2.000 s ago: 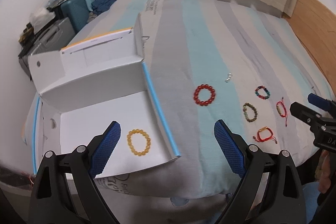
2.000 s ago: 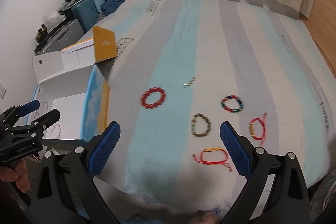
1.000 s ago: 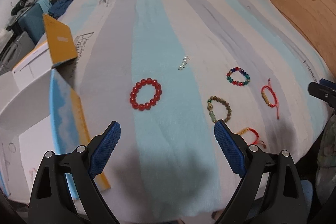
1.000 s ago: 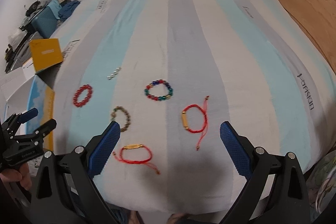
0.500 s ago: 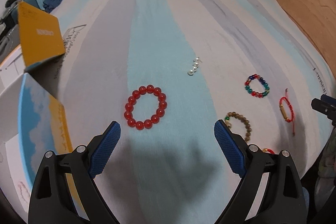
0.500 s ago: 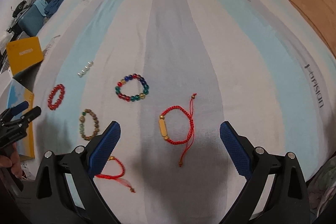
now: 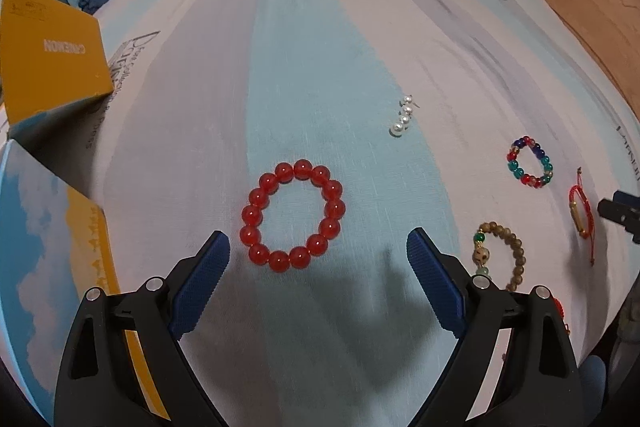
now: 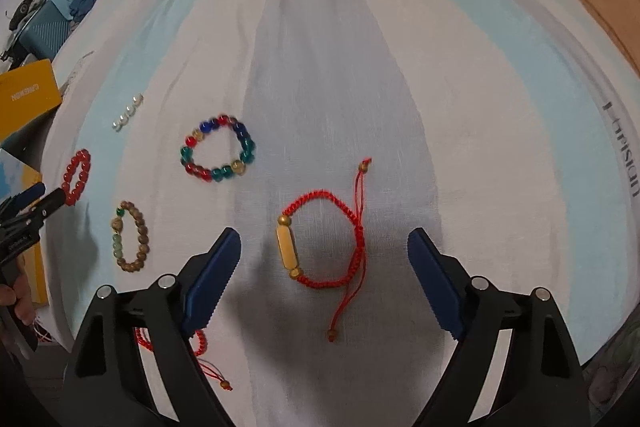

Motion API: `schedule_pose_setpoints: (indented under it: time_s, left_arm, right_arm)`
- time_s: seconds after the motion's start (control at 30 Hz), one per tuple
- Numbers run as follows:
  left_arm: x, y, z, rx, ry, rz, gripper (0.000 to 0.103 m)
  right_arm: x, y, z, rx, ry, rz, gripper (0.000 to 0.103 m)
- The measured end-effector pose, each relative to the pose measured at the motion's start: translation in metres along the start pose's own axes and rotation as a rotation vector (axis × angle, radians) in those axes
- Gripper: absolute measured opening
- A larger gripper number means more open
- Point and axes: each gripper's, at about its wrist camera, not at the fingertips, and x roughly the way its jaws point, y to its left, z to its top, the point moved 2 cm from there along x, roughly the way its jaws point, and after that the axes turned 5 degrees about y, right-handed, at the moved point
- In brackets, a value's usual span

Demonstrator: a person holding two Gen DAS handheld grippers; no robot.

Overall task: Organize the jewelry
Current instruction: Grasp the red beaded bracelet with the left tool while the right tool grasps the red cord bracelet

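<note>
Left gripper agape — red bead bracelet just ahead; right gripper closing, straddling red cord bracelet.

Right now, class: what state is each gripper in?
Left gripper: open, holding nothing, above the red bead bracelet.
Right gripper: jaws closing, nothing gripped, red cord bracelet between them.

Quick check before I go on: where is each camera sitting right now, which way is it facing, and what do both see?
Left wrist: on the left gripper, facing steeply down at the red bead bracelet on the bed; its open blue fingers show.
Right wrist: on the right gripper, over the red cord bracelet; jaws closing, nothing pinched.
Shared: both bracelets, pearls, striped sheet, each other's gripper.
</note>
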Motion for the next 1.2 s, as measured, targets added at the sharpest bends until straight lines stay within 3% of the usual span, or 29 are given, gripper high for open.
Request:
schedule_pose_setpoints:
  time_s: [0.4, 0.73, 0.9, 0.97, 1.13, 1.2]
  left_arm:
    - [0.022, -0.001, 0.007, -0.025, 0.023, -0.004, 0.085]
    - [0.032, 0.006, 0.009, -0.031, 0.038, 0.018, 0.077]
    - [0.035, 0.011, 0.008, -0.033, 0.044, 0.021, 0.063]
    - [0.039, 0.014, 0.007, -0.038, 0.061, 0.005, 0.056]
    - [0.042, 0.013, 0.007, -0.034, 0.06, 0.008, 0.051]
    - [0.043, 0.013, 0.008, -0.039, 0.059, 0.006, 0.042]
  right_arm:
    - [0.02, -0.003, 0.002, 0.023, 0.037, 0.013, 0.073]
    - [0.036, -0.002, 0.007, 0.003, 0.061, -0.002, 0.065]
    - [0.043, -0.003, 0.009, -0.007, 0.066, -0.009, 0.06]
    - [0.043, -0.003, 0.01, -0.012, 0.067, -0.012, 0.055]
    - [0.041, -0.007, 0.01, -0.011, 0.075, -0.018, 0.043]
    - [0.039, -0.006, 0.01, -0.008, 0.078, -0.021, 0.037]
